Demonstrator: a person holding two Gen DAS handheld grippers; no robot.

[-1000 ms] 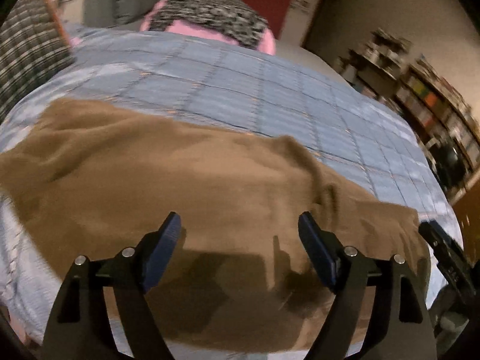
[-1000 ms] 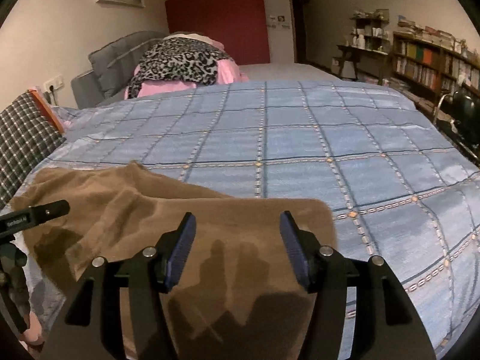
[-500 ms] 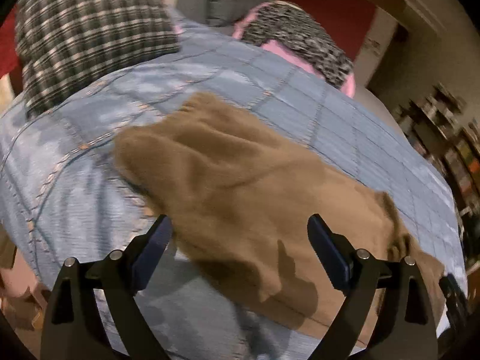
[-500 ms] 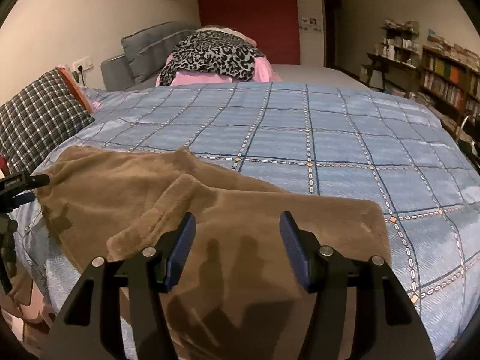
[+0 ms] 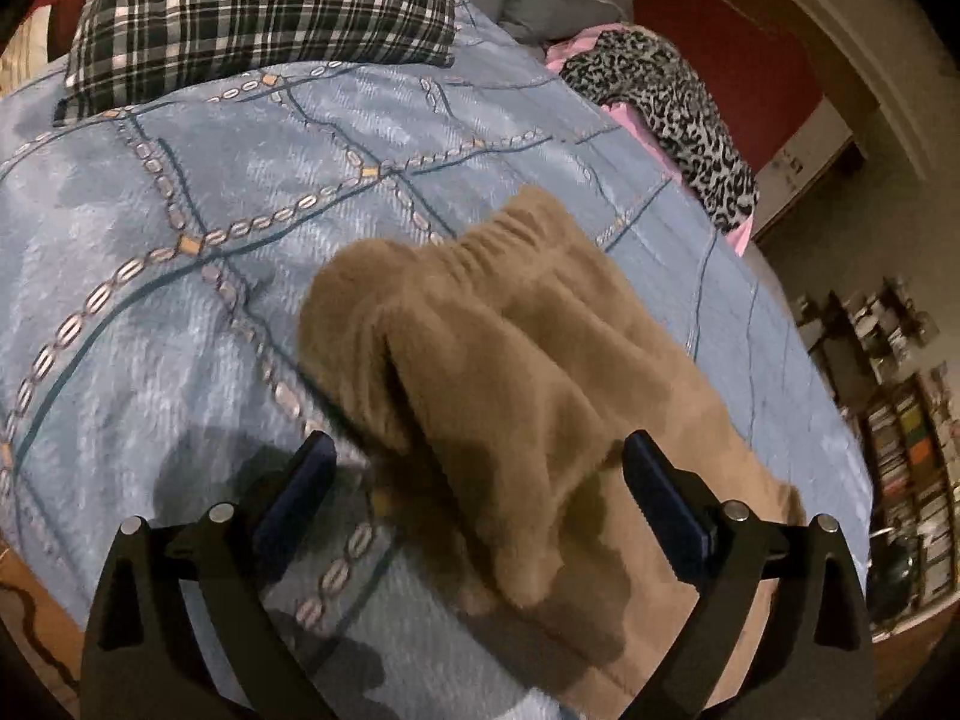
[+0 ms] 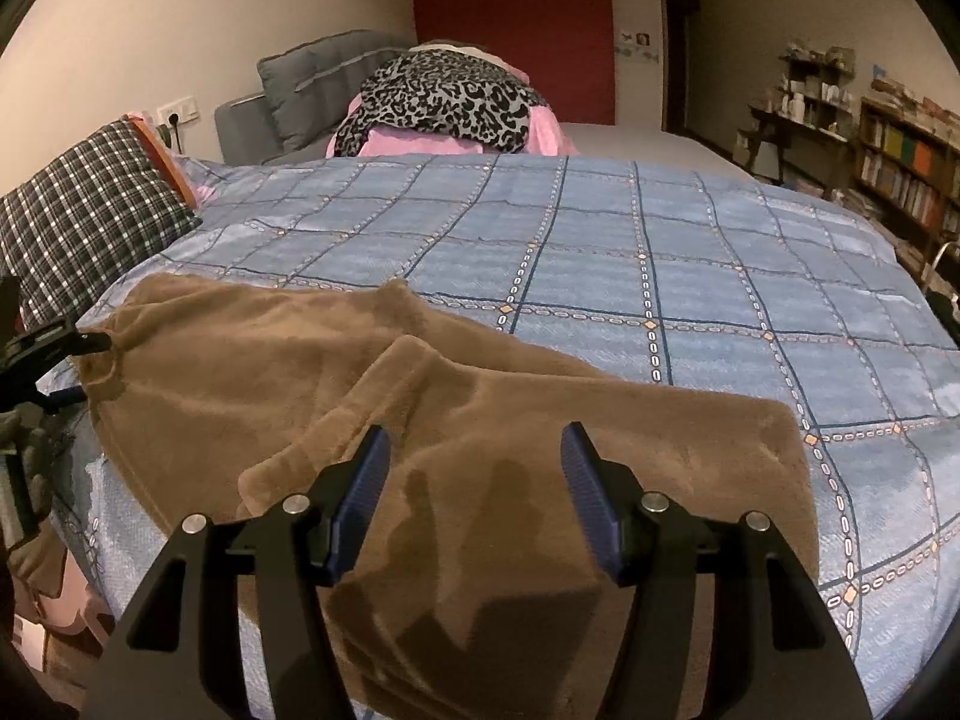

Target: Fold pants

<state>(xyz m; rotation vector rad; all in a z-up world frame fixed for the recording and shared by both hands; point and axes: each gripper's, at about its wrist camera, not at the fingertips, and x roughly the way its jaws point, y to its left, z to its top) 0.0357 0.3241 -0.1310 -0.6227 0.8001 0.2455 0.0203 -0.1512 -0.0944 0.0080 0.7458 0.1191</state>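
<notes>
Brown fleece pants [image 6: 480,414] lie crumpled across the near side of the blue checked bedspread [image 6: 660,252]. In the left wrist view their gathered elastic end [image 5: 516,228] points away from me. My left gripper [image 5: 477,444] hovers over that end with its jaws opening; folds of the pants [image 5: 510,372] lie below and between them, but the pads press on nothing. My right gripper [image 6: 474,438] hangs open above the flat right part of the pants, holding nothing. The left gripper [image 6: 54,342] also shows at the left edge of the right wrist view, by the pants' left end.
A plaid pillow [image 5: 258,6] lies at the bed's left. A leopard-print blanket on pink cloth [image 6: 438,96] and grey cushions [image 6: 324,78] sit at the head. Bookshelves [image 6: 900,168] line the right wall. The floor [image 5: 36,618] shows below the bed's near edge.
The left gripper has slid left along the pants to their gathered end, rolled, and spread its jaws wider. The right gripper shifted slightly and stays the same width.
</notes>
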